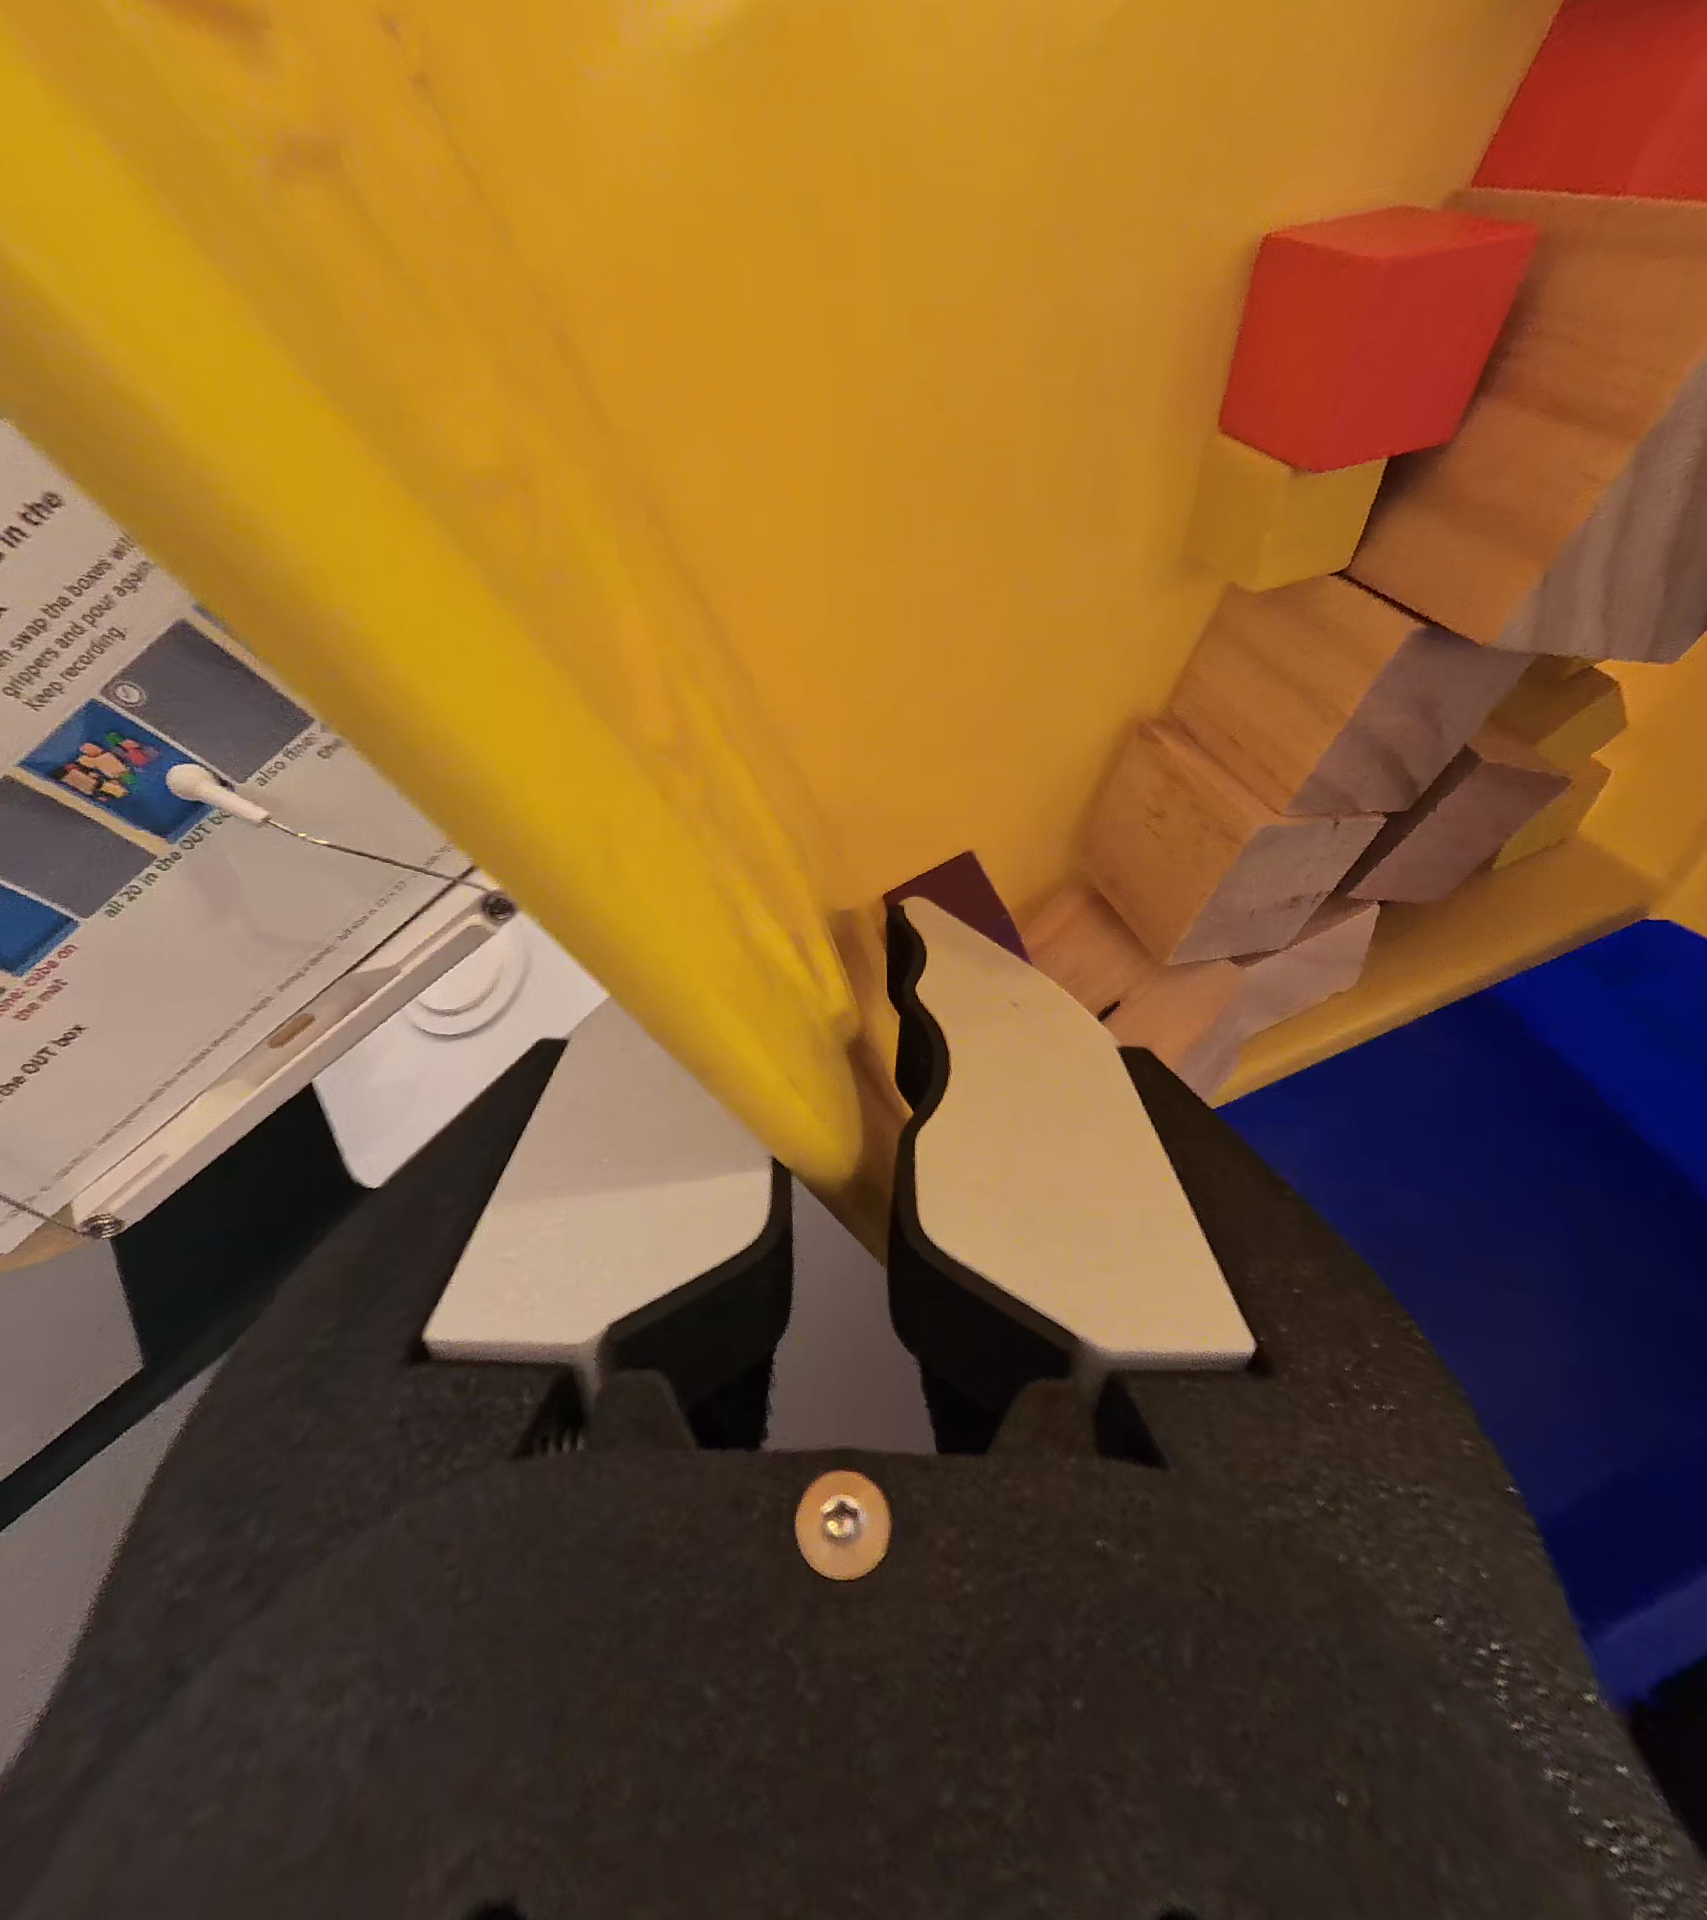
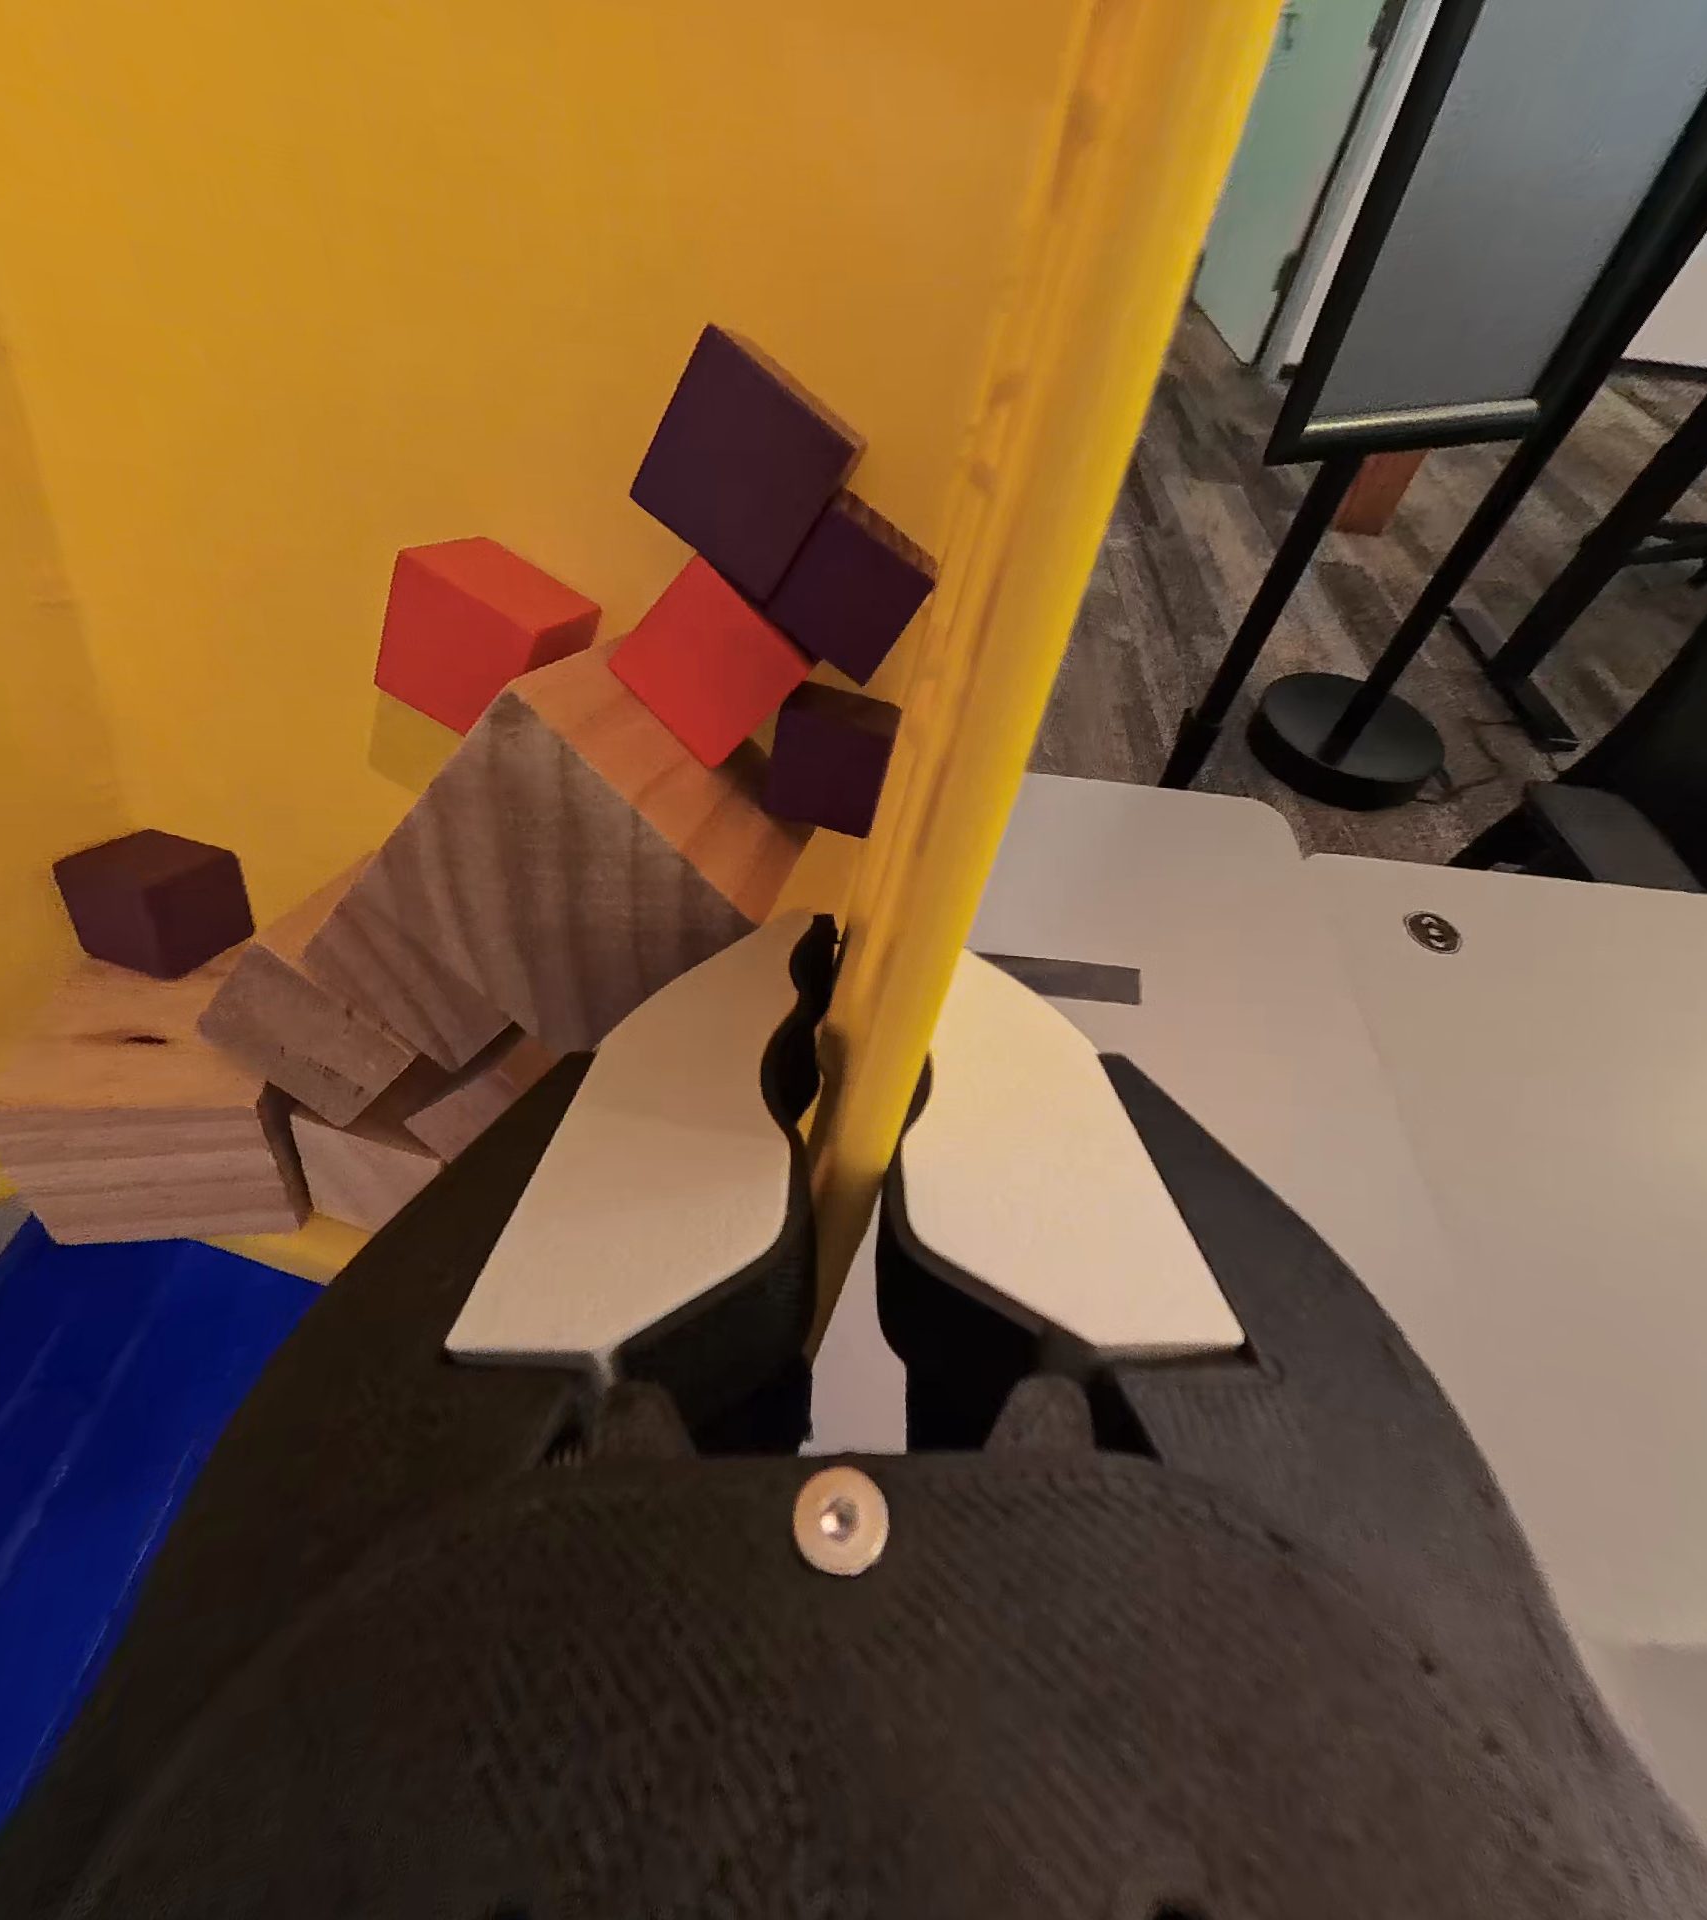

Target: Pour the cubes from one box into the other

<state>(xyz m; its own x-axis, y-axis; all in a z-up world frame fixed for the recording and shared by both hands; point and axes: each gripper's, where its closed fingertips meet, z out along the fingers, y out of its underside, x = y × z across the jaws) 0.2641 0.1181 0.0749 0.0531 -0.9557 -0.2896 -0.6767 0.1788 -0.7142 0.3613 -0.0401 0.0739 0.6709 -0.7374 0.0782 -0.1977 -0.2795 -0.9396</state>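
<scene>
The left gripper (image 1: 844, 1049) is clamped on one side wall of the yellow box (image 1: 828, 416), the right gripper (image 2: 854, 1039) on the opposite wall — each with one finger inside, one outside. The box is tipped up, and its cubes (image 2: 558, 831) — bare wood, red, purple, yellow — are piled at its lower edge above the blue box (image 1: 1514, 1247). A printed instruction sheet (image 1: 49, 831) with small pictures and text lies on the white table (image 2: 1451, 1247).

right claw (image 2: 854, 1049) clamps yellow box (image 2: 413, 260) wall | cubes (image 2: 558, 831) inside
</scene>
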